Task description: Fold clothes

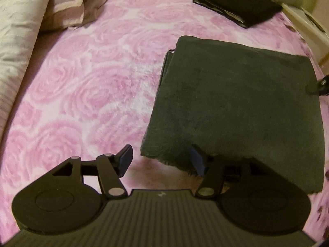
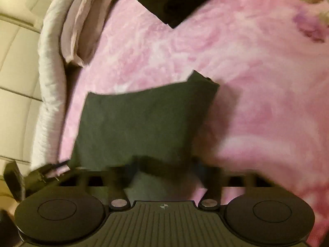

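A dark grey cloth [image 1: 236,107], folded to a flat rectangle, lies on the pink rose-patterned blanket [image 1: 86,86]. My left gripper [image 1: 161,160] is open at its near left corner, with the right finger [image 1: 197,160] over the cloth's edge and the left finger [image 1: 125,160] over the blanket. A tip of my right gripper [image 1: 320,84] touches the cloth's right edge. The right wrist view is blurred. There the grey cloth [image 2: 144,123] spreads ahead of my right gripper [image 2: 164,175]. Its jaws stand apart, with a fold of cloth in the gap.
A black folded cloth [image 1: 236,2] lies further up the bed near its right edge. Pillows [image 1: 67,6] and a rolled cream quilt [image 1: 18,30] line the far left. A cream padded headboard [image 2: 14,82] stands behind them. Open blanket spreads left of the grey cloth.
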The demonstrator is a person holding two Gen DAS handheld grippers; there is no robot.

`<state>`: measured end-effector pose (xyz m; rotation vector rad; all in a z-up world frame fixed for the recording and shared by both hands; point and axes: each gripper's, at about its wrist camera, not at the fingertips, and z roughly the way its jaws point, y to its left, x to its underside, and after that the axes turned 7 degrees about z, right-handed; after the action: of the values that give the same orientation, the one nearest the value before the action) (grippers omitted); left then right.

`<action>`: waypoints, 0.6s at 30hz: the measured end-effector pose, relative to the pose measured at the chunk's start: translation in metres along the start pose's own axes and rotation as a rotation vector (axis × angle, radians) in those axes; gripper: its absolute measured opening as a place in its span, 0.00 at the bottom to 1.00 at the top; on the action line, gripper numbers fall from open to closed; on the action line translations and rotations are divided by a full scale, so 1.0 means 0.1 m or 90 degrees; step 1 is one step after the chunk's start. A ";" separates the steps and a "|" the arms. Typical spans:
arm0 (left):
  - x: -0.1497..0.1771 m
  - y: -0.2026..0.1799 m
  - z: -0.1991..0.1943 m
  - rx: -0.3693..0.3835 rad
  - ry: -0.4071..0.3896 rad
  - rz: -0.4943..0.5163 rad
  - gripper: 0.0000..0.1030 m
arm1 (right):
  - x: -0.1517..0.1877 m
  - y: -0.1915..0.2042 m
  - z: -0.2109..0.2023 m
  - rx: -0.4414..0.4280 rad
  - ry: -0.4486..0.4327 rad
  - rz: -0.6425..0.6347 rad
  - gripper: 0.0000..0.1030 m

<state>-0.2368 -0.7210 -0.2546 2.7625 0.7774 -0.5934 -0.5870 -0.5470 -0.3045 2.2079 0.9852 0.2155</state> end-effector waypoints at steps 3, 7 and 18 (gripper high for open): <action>-0.02 -0.04 -0.02 -0.003 0.004 0.001 0.56 | -0.17 0.13 -0.02 0.036 0.020 -0.054 0.10; -0.07 -0.28 -0.08 0.026 0.002 0.018 0.58 | -0.79 0.22 -0.17 0.041 -0.013 -0.117 0.08; -0.12 -0.94 -0.22 -0.094 0.013 0.124 0.55 | -1.54 0.58 -0.30 0.068 -0.061 -0.354 0.07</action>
<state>-0.2895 -0.6411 -0.2386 2.6709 0.5244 -0.4513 -0.6724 -0.6672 -0.2245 1.9227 1.5319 -0.1995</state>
